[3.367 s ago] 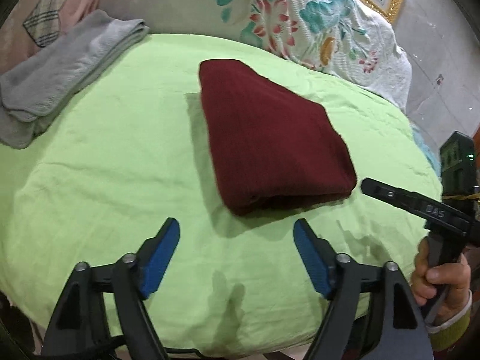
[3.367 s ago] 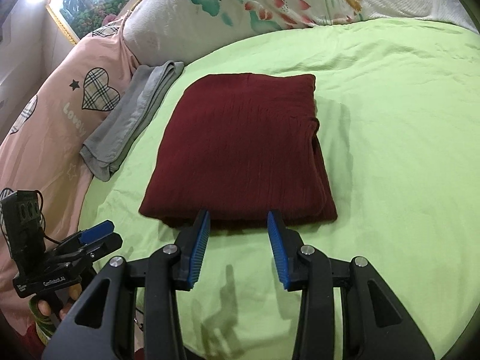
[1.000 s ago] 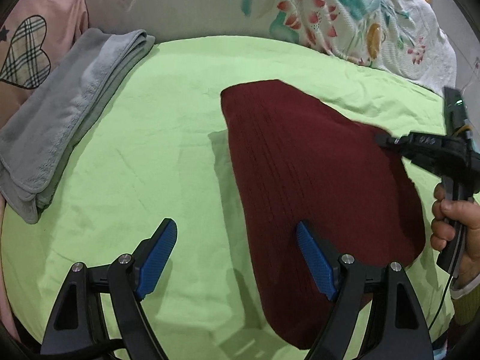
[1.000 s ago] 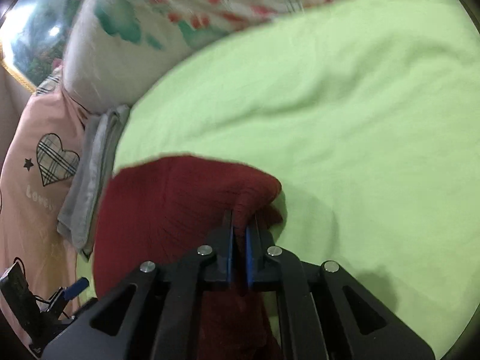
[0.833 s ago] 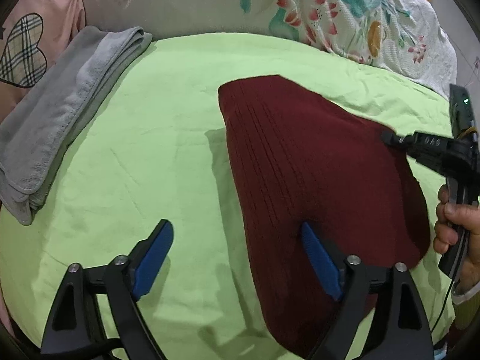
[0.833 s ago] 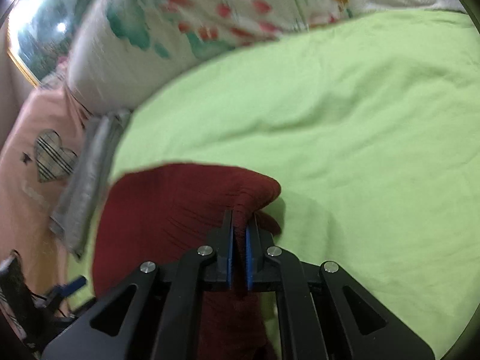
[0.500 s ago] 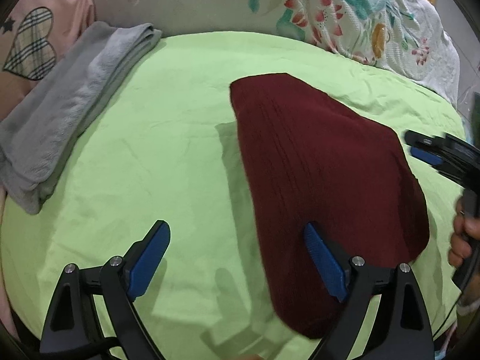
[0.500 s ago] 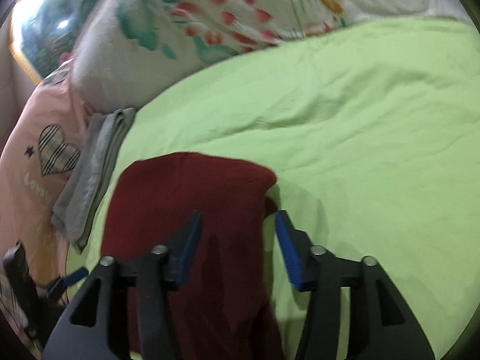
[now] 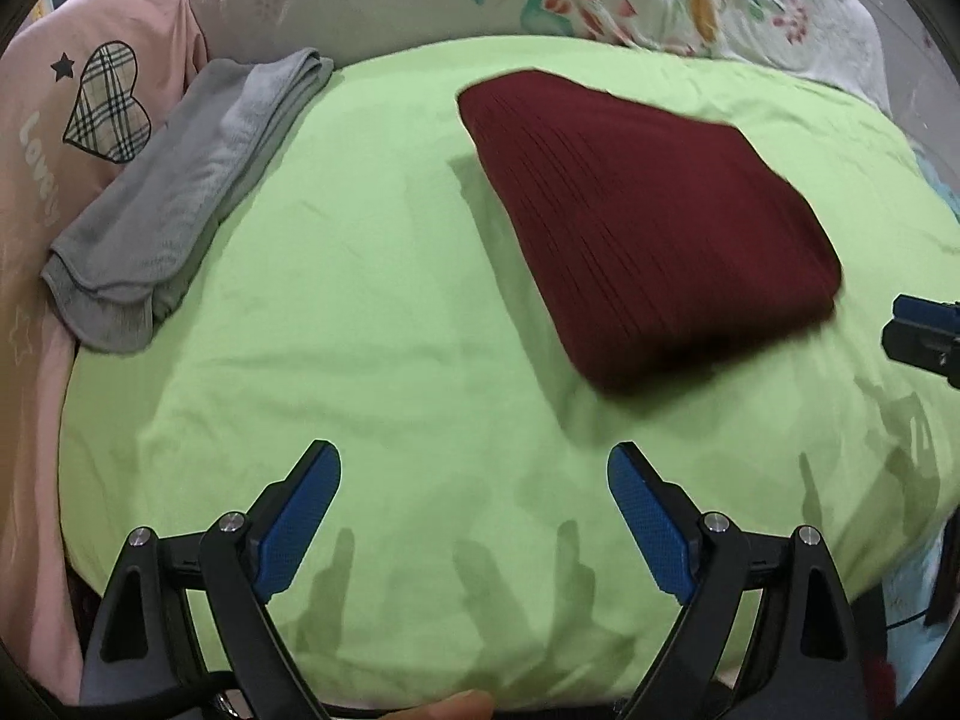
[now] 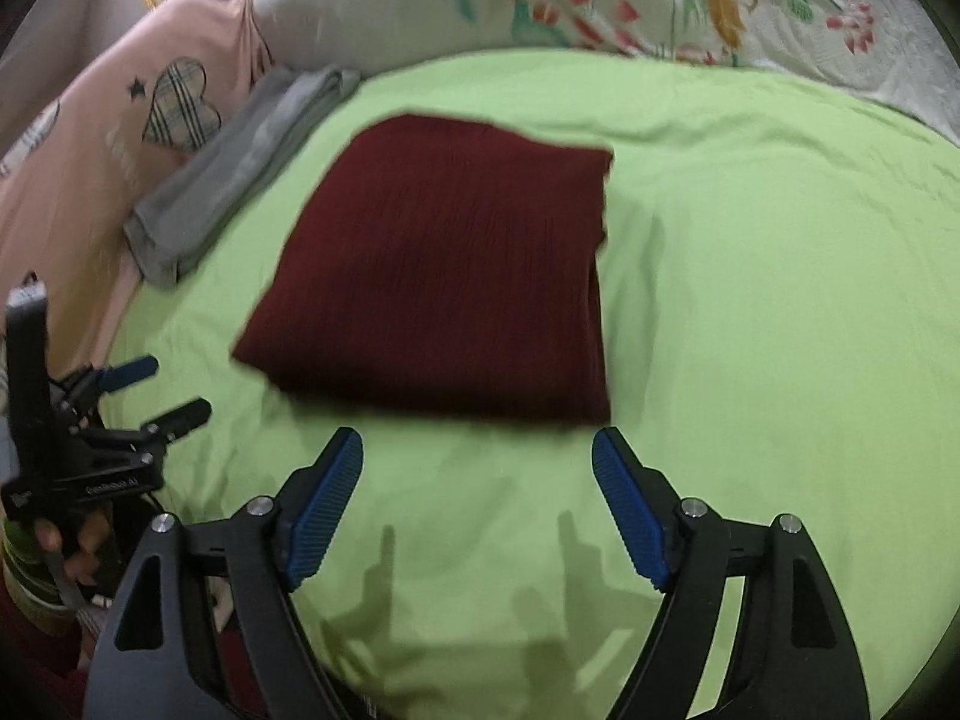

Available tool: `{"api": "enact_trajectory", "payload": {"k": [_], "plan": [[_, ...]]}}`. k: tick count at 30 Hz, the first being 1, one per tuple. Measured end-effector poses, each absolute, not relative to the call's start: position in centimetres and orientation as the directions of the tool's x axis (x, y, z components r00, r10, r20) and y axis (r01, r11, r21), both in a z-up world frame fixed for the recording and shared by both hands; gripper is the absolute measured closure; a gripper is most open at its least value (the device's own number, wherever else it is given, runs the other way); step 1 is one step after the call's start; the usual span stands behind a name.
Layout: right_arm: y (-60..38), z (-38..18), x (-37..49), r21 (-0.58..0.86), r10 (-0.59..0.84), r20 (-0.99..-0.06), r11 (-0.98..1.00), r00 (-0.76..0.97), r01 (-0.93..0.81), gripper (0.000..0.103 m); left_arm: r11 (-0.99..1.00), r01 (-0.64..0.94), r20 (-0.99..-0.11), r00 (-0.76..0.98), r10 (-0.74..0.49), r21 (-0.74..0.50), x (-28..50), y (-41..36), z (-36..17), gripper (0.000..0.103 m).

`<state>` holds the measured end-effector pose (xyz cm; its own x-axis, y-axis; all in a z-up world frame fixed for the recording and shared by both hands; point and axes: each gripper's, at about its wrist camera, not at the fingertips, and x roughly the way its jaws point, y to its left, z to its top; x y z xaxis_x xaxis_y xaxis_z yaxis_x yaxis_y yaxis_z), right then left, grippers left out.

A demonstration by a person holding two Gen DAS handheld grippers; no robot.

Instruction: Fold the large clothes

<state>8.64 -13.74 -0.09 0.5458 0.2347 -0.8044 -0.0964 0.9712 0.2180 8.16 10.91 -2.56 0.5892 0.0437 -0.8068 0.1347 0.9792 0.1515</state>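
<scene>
Your left tool (image 9: 474, 516) is spread wide with nothing between its blue pads, hovering over the bare lime-green bed sheet (image 9: 372, 312) near the bed's front edge. Your right tool (image 10: 477, 501) is just as wide and holds nothing; its tips sit just short of the near edge of the folded dark-red ribbed knit garment (image 10: 444, 276). That garment lies flat on the sheet as a thick rectangular bundle, apart from both tools. A folded grey towel (image 9: 180, 198) rests at the sheet's left edge, against a pink pillow with a plaid heart (image 9: 90, 102). A white floral quilt (image 10: 600, 6) lies behind.
</scene>
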Motion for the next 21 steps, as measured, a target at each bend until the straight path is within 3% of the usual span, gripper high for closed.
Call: {"api": "enact_trajectory", "payload": {"k": [6,21], "plan": [[-13.0,-1.2,5.3,0.204,0.230,-0.837,0.973,0.496,-0.107,0.024,0.964,0.148,-0.794,0.601,0.088,0.219,5.4,10.4,-2.7,0.011],[-12.3,4.4,3.2,0.175,0.239,-0.784,0.971,0.573,-0.165,0.023,0.974,0.170,-0.757,0.653,0.004,0.151,3.6,10.7,3.9,0.011]]}}
